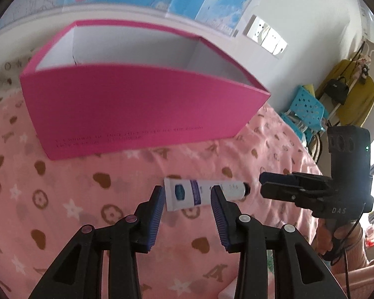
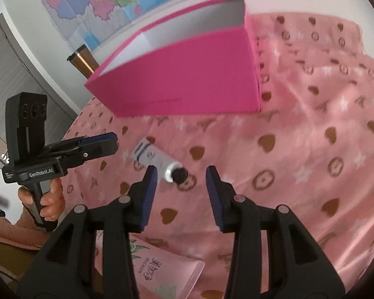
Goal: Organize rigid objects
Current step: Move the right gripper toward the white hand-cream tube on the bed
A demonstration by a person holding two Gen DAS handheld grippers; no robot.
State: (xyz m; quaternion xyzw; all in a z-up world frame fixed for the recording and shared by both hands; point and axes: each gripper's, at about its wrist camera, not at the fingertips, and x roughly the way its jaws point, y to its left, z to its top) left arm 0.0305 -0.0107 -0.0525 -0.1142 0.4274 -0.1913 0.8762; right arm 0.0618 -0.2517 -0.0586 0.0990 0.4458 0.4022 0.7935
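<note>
Box: the open magenta cardboard box with white inside walls stands on the bed's pink blanket printed with brown hearts and stars. No object shows inside it, though its floor is out of sight.

Tube: a white squeeze tube with a blue label and a dark cap lies flat on the blanket, in front of the box and apart from it.

Long axis: it runs roughly alongside the box's near wall. The crimped flat end points toward the left hand-held gripper's side; the capped end points toward the right one.

Left hand-held gripper: its jaws stand a little apart and straddle the tube's label end. The pads do not appear to press on it, so it holds nothing.

Right hand-held gripper: its jaws are parted with the cap end just between the tips. They are clear of it, so nothing is held.

Other item: a pink packet with green leaf print lies nearer the person, also outside the box.

Progress: early, by my reading. Nothing seems packed yet. The tube still needs gripping, lifting and placing in the box, and likely the packet after it.
</note>
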